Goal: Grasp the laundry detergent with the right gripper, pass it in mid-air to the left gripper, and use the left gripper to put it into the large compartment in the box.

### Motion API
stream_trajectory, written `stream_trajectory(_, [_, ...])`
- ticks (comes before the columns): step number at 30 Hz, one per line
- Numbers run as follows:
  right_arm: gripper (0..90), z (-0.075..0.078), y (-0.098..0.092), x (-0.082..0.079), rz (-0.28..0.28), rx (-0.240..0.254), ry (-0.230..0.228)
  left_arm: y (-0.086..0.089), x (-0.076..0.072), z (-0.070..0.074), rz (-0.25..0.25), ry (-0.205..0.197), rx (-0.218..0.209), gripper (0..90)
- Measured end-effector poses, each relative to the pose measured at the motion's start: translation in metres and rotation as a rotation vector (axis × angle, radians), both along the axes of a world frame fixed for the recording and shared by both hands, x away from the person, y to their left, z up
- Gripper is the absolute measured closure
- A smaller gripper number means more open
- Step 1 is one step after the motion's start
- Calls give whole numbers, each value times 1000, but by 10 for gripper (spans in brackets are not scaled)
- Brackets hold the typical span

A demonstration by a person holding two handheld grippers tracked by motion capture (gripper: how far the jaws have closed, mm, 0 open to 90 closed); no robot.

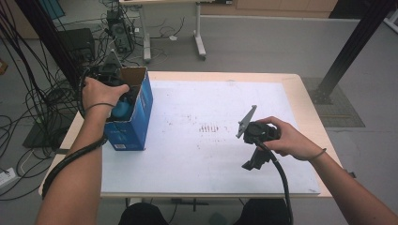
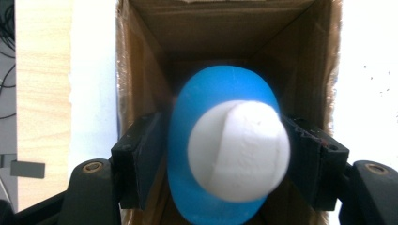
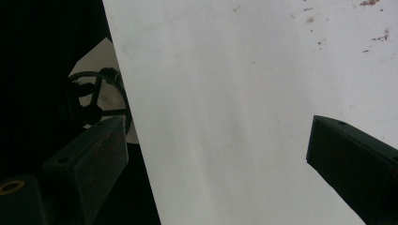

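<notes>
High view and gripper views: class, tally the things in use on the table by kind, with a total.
Blue cardboard box: 1
Blue and white object, held over the open box: 1
Grippers: 2, the left gripper and the right gripper
Total: 4

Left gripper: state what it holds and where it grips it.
The left gripper has a blue and white bottle between its jaws, flanked at its blue sides, over the open cardboard box.

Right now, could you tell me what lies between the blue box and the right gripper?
Bare white tabletop with faint reddish specks lies between blue box and right gripper, seen from the high view.
</notes>
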State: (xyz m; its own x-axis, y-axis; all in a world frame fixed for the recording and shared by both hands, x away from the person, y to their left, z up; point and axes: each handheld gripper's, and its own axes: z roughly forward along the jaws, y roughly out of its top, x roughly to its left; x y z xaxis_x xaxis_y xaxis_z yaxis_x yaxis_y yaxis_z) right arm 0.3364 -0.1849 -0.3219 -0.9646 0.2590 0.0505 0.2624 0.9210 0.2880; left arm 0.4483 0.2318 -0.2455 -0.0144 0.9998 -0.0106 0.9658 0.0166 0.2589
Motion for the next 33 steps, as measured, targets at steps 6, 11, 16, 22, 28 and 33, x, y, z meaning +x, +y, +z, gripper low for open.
stream_trajectory(6, [54,2,1,-1,5,1,-7,-1,-4,16,-6,-13,8,320])
stream_trajectory(11, [51,2,2,-1,5,3,-1,-3,-8,31,-13,-30,14,305])
stream_trajectory(16, [50,2,3,-2,7,2,-2,-8,-13,48,-29,-45,24,278])
stream_trajectory(22, [48,4,2,-1,8,3,-4,-15,-19,64,-47,-53,35,229])
stream_trajectory(28, [48,4,2,0,5,2,1,-22,-24,80,-57,-66,26,169])
stream_trajectory(33, [48,4,3,0,4,0,5,-31,-29,93,-82,-80,23,129])
